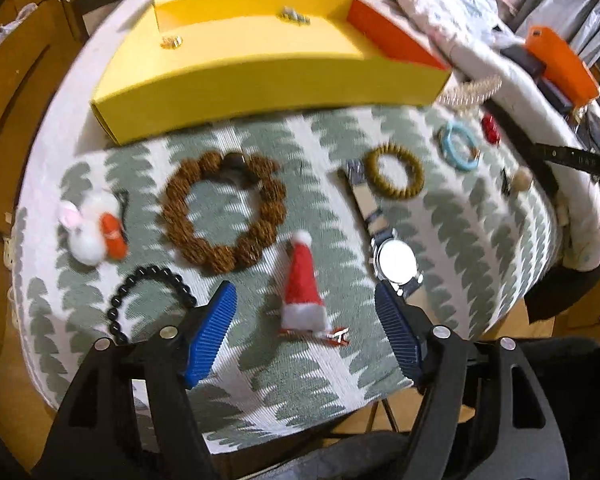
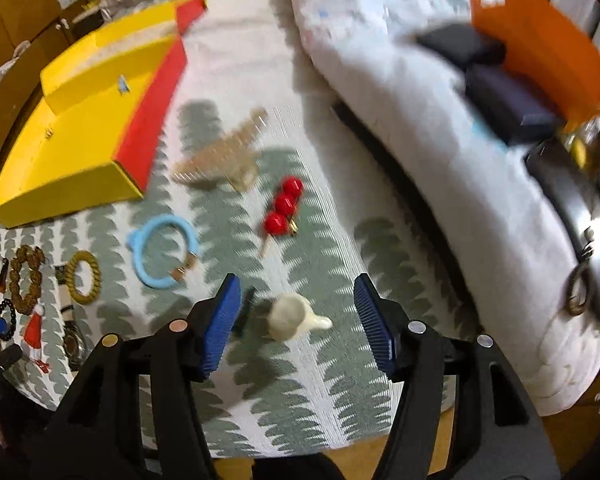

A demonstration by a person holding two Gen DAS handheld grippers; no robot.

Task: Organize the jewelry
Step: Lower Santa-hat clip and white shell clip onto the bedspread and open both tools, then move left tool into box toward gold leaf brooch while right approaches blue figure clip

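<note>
Jewelry lies spread on a green-and-white patterned cloth [image 1: 324, 368]. My left gripper [image 1: 304, 288] is open and hangs over a red Santa-hat hair clip [image 1: 302, 284], its blue pads clear of it. A silver watch [image 1: 396, 260], a big brown bead bracelet [image 1: 224, 212] and a black bead bracelet [image 1: 152, 292] lie close by. My right gripper [image 2: 297, 280] is open too, with a cream pom-pom clip [image 2: 288, 316] lying between its fingers, untouched. Beyond it are a red bead clip [image 2: 284, 204] and a blue bangle [image 2: 162, 252]. A yellow box with a red side [image 1: 260, 64] stands at the back.
A white plush hair tie [image 1: 92, 232] sits at the far left, a golden bracelet [image 1: 396, 176] mid-cloth. A beige comb-like piece [image 2: 220, 152] lies near the box. A white quilt [image 2: 400, 92] with an orange basket [image 2: 540, 48] and dark boxes rises at right. The cloth's front edge is near.
</note>
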